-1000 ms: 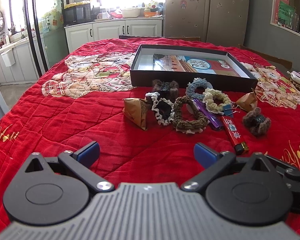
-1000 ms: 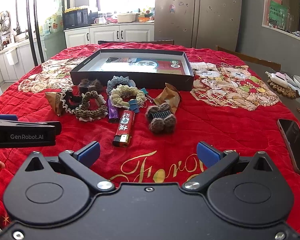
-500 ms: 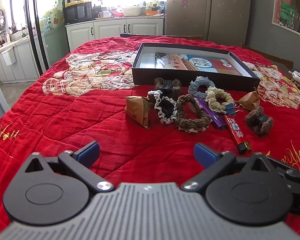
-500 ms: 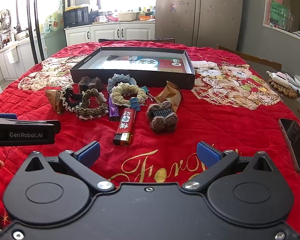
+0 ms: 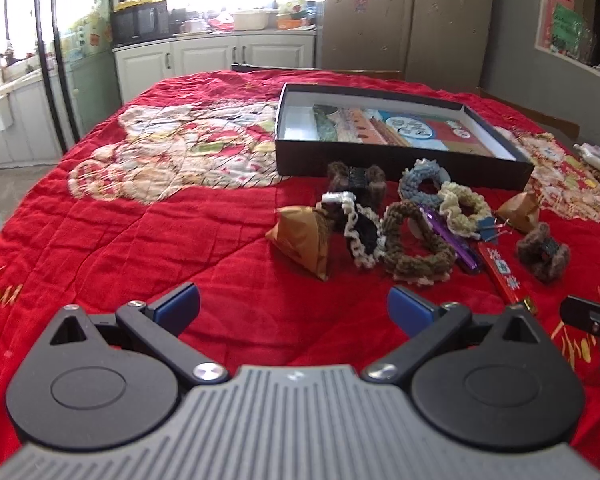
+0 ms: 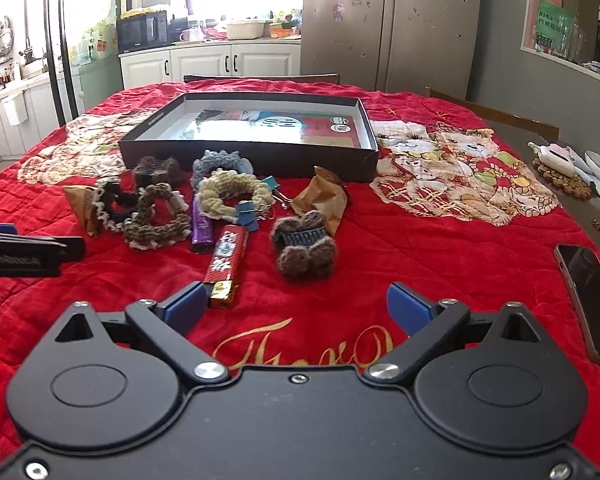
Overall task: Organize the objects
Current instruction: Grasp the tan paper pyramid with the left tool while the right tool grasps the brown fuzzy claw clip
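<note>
**Both tools wide, the pile not yet touched**

At the middle of the tabletop, just in front of the black box (image 6: 248, 148), lies the clutter to be sorted: a red lighter (image 6: 225, 258), a purple lighter (image 6: 201, 226), a brown knitted clip (image 6: 305, 248), a cream scrunchie (image 6: 234, 194), a blue-grey scrunchie (image 6: 220, 162), an olive scrunchie (image 6: 156, 220), a second brown clip (image 6: 156, 172), blue binder clips (image 6: 252, 212) and two brown paper packets (image 5: 304, 236).

The right tool (image 6: 292, 308) hangs low over the near edge with its jaws spread wide and nothing between them; the red lighter's brass end sits just beside its left finger. The left tool (image 5: 294, 306) is likewise wide and empty, nearest the left-hand paper packet.

The box, empty but for its printed floor, looks the likely destination. The sensible start is the nearest loose piece: take the lighter across its narrow width, or the knitted clip by its middle, which will squash. The tangled scrunchies may drag neighbours along, so lift straight up.

The red quilted cloth (image 6: 380, 264) is soft and wrinkled. A phone (image 6: 588, 292) lies by the right edge. Beyond are white kitchen cabinets (image 6: 220, 64) and what seems, through the glare, a refrigerator (image 6: 388, 24).
</note>
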Available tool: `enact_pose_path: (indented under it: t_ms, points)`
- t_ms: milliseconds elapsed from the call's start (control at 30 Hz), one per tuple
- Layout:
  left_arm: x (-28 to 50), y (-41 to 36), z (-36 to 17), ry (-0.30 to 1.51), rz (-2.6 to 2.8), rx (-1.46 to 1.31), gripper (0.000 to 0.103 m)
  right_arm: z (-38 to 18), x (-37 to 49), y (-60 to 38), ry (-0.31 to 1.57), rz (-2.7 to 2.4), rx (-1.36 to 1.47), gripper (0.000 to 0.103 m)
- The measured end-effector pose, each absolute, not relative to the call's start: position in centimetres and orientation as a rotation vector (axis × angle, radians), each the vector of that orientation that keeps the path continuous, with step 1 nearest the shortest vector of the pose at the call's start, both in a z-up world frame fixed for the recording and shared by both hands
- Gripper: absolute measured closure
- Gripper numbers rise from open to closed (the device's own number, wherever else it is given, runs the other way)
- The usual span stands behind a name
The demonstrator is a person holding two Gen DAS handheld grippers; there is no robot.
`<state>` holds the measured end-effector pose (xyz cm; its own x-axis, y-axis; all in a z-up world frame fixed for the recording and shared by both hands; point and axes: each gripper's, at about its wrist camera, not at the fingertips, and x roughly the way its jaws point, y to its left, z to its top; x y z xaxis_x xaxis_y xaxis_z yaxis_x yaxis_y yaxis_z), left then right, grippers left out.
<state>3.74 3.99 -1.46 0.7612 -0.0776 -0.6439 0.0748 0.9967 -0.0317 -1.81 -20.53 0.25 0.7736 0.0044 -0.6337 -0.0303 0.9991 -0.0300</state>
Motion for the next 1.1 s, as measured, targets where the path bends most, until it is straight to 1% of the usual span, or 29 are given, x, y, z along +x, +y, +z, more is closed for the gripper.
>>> enact_pose_path:
  t_ms: [133, 567, 833, 967, 1000, 1100]
  points:
    - [5.0, 4.8, -1.7, 0.677, -0.144, -0.018, 0.000, -0.3, -0.4, -20.8, 0.695, 0.025, -0.055, 0.016]
    - [8.2, 5.3, -2.8, 0.684, -0.222, 0.052, 0.018, -1.6, 3.0, -20.8, 0.716, 0.065, -0.086, 0.024]
    - [7.7, 6.1, -2.2, 0.662, -0.260, 0.106, 0.018, -1.5, 3.3, -21.0, 0.712, 0.076, -0.084, 0.024]
    - [8.7, 5.8, -2.3, 0.662, -0.278, 0.111, 0.025, -1.9, 3.9, -21.1, 0.725, 0.082, -0.073, 0.026]
    - [9.0, 5.6, -2.3, 0.664, -0.282, 0.113, 0.026, -1.9, 4.0, -21.1, 0.726, 0.086, -0.068, 0.027]
    - [10.0, 5.3, -2.7, 0.679, -0.299, 0.107, 0.033, -2.1, 4.4, -21.3, 0.719, 0.094, -0.060, 0.032]
